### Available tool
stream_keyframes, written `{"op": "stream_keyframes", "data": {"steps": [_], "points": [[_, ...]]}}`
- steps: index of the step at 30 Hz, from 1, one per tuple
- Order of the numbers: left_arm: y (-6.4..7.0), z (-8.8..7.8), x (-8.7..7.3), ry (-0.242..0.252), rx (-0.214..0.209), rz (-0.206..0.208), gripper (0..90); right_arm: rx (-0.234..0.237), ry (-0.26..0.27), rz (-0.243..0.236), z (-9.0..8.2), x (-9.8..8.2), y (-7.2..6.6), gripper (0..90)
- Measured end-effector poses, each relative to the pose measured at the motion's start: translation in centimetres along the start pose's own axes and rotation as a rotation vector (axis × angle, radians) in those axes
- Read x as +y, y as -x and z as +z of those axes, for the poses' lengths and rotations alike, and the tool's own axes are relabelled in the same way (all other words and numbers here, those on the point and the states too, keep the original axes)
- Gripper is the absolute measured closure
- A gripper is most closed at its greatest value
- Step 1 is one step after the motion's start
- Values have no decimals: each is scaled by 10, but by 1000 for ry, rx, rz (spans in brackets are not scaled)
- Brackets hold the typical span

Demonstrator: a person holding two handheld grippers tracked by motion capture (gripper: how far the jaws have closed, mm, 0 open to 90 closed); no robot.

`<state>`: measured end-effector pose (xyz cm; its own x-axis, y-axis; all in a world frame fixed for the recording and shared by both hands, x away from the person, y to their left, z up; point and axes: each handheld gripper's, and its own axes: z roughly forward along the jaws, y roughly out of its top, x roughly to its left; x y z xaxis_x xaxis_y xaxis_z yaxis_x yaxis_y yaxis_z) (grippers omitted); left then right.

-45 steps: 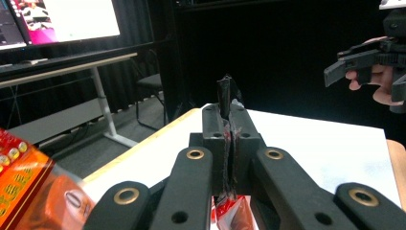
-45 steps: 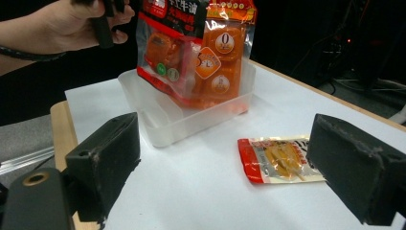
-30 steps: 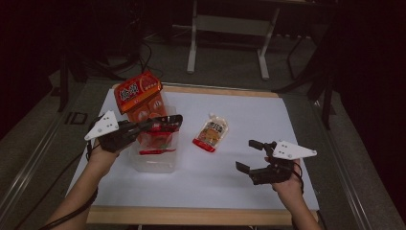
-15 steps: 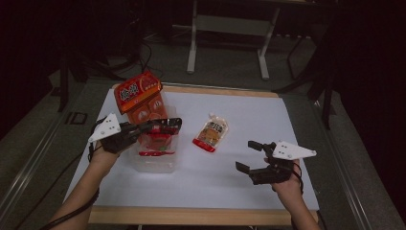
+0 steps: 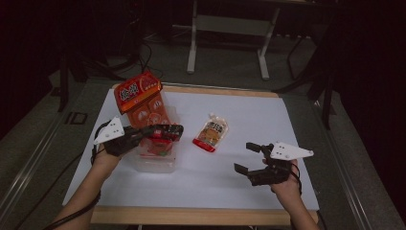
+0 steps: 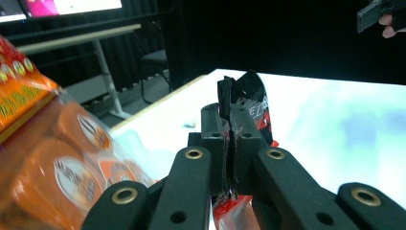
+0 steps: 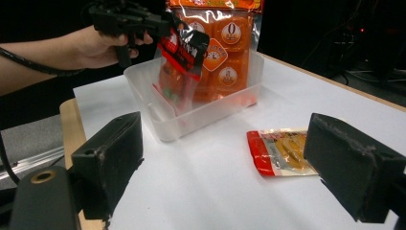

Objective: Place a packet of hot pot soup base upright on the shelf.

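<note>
The work in hand is packing snack packets into a clear rectangular plastic tub [image 5: 154, 160] that is sitting on the white table sheet [image 5: 297, 124], and it is looking partly done. A large orange bag of round individually wrapped snacks [image 5: 143, 103] is already standing in the tub's far end, leaning upright against its wall. The left gripper [image 5: 176, 131] is hanging over the tub with its jaws pressed together on the top edge of a small red-and-black foil packet [image 7: 179, 60], and the left gripper view is showing the pads pinching that crinkled edge tightly. The packet is dangling down into the tub, with its lower end inside the walls and just in front of the orange bag; whether it is touching the tub's floor cannot be told, so this placing step is judged to be under way rather than finished, with the release yet to come. A flat orange pouch with a red end [image 5: 211, 136] is lying on the sheet to the tub's right, well apart from it, and probably remaining to be packed. The right gripper [image 5: 249, 158] is resting near the front edge with its jaws spread wide and holding nothing, the pouch lying beyond them.
</note>
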<state>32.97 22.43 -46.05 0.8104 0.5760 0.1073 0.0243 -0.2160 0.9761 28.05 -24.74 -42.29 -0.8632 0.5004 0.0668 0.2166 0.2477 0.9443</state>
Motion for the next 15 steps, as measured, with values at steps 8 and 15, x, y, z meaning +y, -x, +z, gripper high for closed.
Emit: {"op": "stream_keyframes", "data": {"steps": [8, 15], "points": [[1, -3, -11, -53, 7, -44, 811, 3, -2, -1, 1, 1, 0, 133], [-1, -12, -15, -103, 21, -79, 805, 3, -4, 2, 1, 1, 0, 133]]}}
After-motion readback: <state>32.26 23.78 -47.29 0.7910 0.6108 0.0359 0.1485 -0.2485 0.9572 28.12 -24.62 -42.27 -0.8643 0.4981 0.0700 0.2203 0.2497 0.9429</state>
